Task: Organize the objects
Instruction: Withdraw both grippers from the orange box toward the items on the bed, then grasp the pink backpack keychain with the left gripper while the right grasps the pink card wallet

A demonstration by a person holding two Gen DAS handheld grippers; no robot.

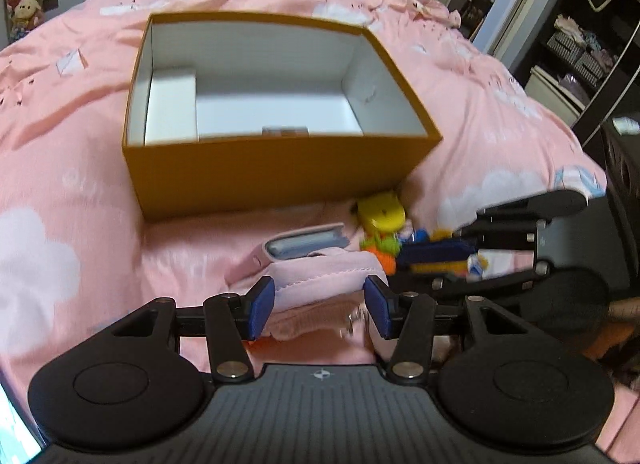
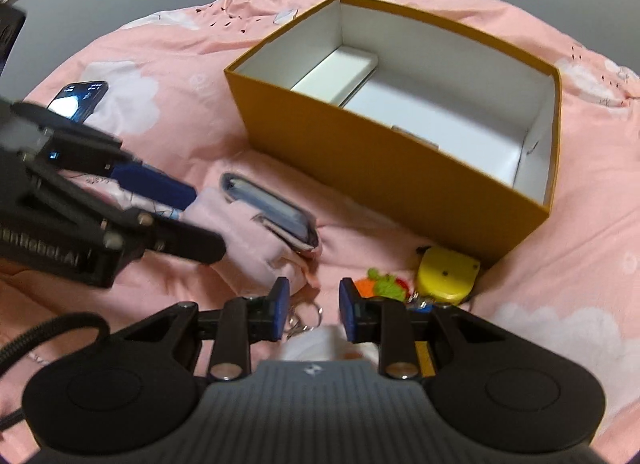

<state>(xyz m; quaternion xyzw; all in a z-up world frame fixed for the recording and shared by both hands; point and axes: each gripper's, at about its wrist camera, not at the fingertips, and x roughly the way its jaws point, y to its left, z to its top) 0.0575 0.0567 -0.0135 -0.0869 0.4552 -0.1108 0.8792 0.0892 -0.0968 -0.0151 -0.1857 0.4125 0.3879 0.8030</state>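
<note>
**Mia:** Where is the pink pouch (image 1: 320, 276)?

**Sam:** It is on the bed (image 1: 60, 183), just in front of the orange box (image 1: 280, 175). It is not in the box yet. The left gripper (image 1: 320, 304) has its jaws apart, one on each side of the pouch's near end. They do not look like they are pinching it.

**Mia:** So what could go wrong?

**Sam:** The pouch is soft cloth. If the jaws only catch the edge, it could fold and slip out on the way up. There is something flat and dark poking out of its far end too. If the pouch tips, that could slide out onto the bed.

**Mia:** And the other one?

**Sam:** The right gripper (image 2: 315, 304) has its jaws nearly closed on the key bunch (image 2: 308, 316), I think on a white bit of it. The rings and the yellow charm (image 2: 446, 272) trail off to the side. They could catch on the box wall.

**Mia:** Anything else?

**Sam:** The two grippers are very near each other. They could bump.
</note>
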